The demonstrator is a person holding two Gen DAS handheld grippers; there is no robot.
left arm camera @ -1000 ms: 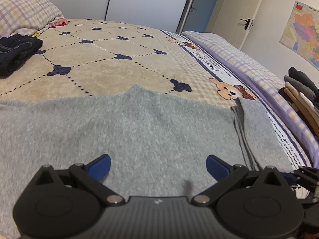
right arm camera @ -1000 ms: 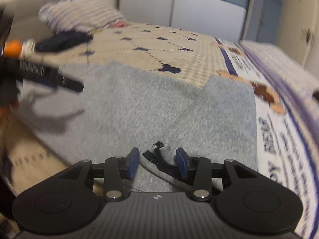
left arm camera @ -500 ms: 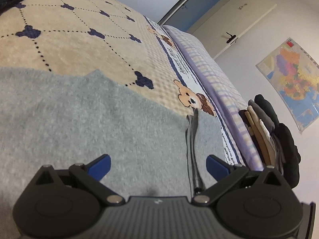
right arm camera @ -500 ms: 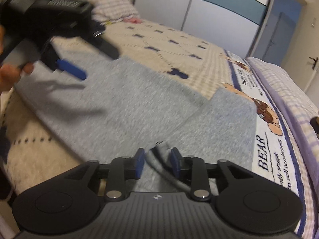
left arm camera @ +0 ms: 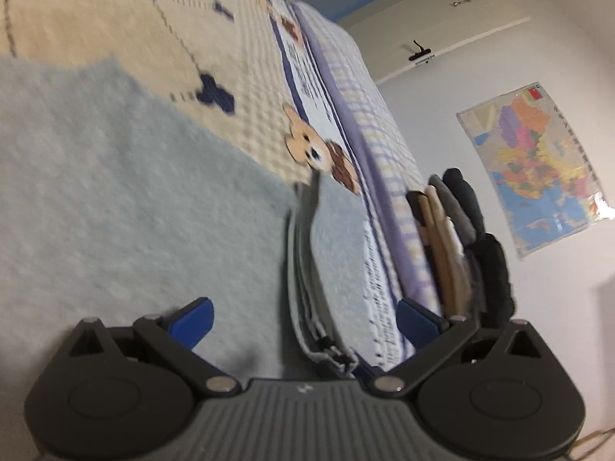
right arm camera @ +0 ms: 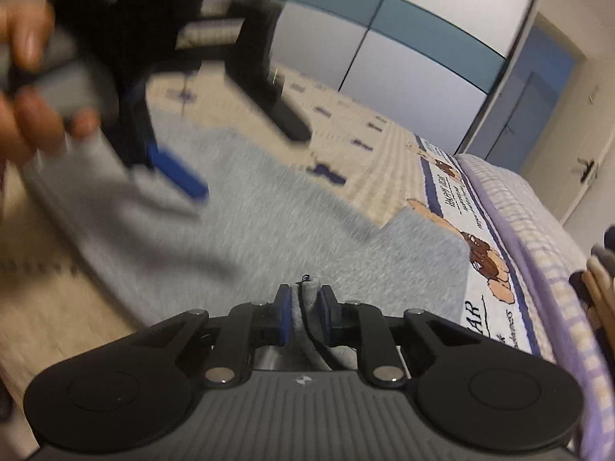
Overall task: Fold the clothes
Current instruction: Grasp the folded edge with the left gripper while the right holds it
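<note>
Near the bed's right edge, the right claw grips the grey garment's bunched corner, while the left claw, spread wide, hovers over its fold running straight ahead.

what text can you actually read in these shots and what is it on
"HAPPY BEAR", blue letters on the white border strip of the bed blanket.
"AR", the end of a larger word on the same strip, nearer the camera.
Smaller lines under "HAPPY BEAR": too blurred.
Wall map: labels too small.

Wall map (beside door)
</note>
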